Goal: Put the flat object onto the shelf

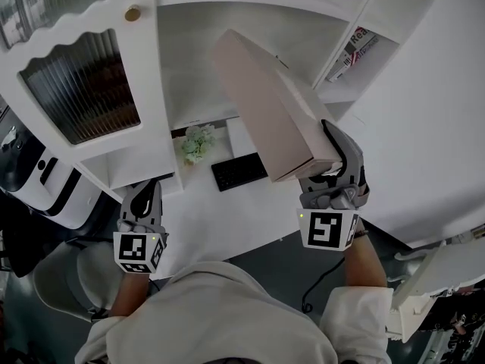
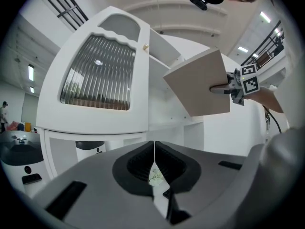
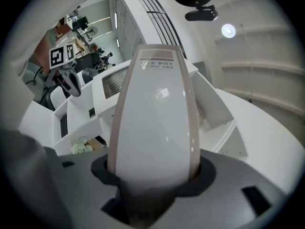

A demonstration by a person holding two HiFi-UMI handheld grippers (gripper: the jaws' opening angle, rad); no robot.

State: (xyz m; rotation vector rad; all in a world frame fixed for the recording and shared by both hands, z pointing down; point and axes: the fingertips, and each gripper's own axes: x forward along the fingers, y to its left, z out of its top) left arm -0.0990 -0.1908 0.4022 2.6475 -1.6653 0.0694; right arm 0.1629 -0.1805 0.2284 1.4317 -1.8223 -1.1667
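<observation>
Head camera overhead; 3 views share cabinet (image 1: 170, 59)

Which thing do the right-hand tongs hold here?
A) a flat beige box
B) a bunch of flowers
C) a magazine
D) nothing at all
A: the right tongs are closed on the flat beige box, whose near end sits wedged between their two dark pads.

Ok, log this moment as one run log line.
right hand-held gripper: shut on box, raised before shelf | left hand-held gripper: shut, empty | box: tilted, not on shelf
</observation>
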